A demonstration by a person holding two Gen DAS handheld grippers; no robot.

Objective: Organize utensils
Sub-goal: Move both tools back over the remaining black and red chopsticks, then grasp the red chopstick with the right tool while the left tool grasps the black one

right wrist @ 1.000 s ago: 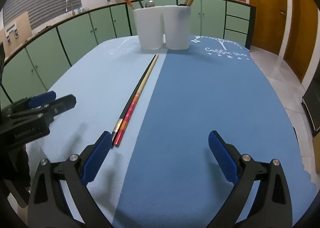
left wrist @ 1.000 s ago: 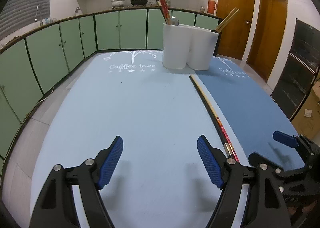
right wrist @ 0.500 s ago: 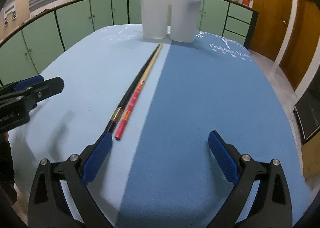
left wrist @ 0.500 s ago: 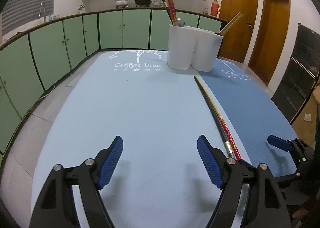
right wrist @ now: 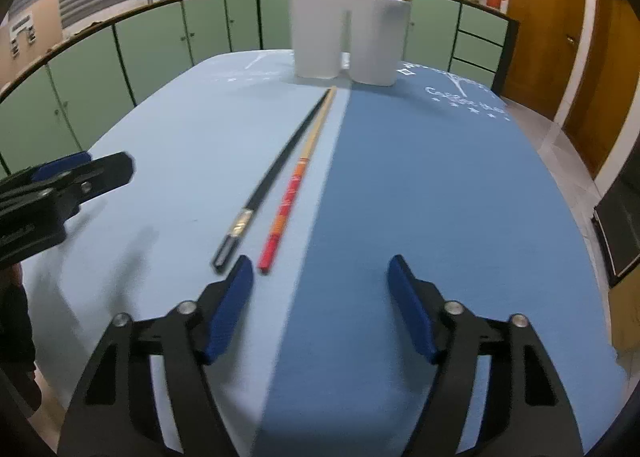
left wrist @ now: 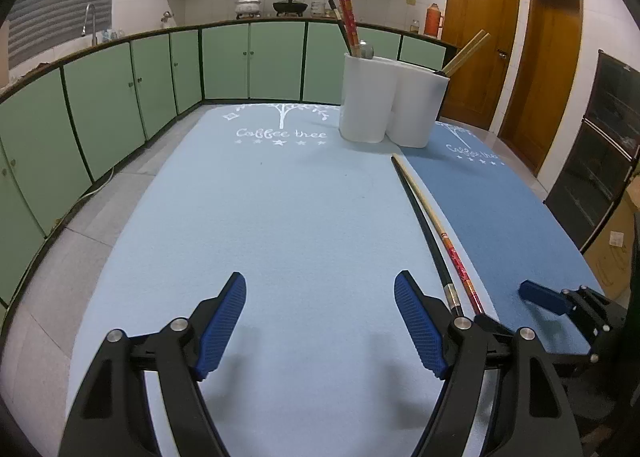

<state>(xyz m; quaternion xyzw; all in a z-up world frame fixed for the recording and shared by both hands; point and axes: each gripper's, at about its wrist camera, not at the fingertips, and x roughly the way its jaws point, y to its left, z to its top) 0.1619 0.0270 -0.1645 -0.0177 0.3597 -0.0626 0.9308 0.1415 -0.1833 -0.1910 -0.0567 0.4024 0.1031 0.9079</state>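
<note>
Nearest to me, my left gripper [left wrist: 320, 323] hangs spread over the pale blue mat [left wrist: 280, 217] with nothing between its pads. My right gripper [right wrist: 320, 305] has just been closing; it remains parted and empty over the seam where the pale mat meets the dark blue mat [right wrist: 440, 197].

Just ahead of the right gripper's left pad lie two loose chopsticks, side by side along the seam: a black chopstick [right wrist: 276, 177] with a metal band, and a red-and-tan chopstick [right wrist: 296, 185]. Their near ends are apart; their far tips converge towards the holder.

At the far end stands a white two-compartment utensil holder [right wrist: 348, 41]. Its left compartment holds red chopsticks [left wrist: 347, 19], a dark one and a metal utensil; its right holds tan chopsticks [left wrist: 466, 53]. I see nothing between the loose chopsticks and the holder.
</note>
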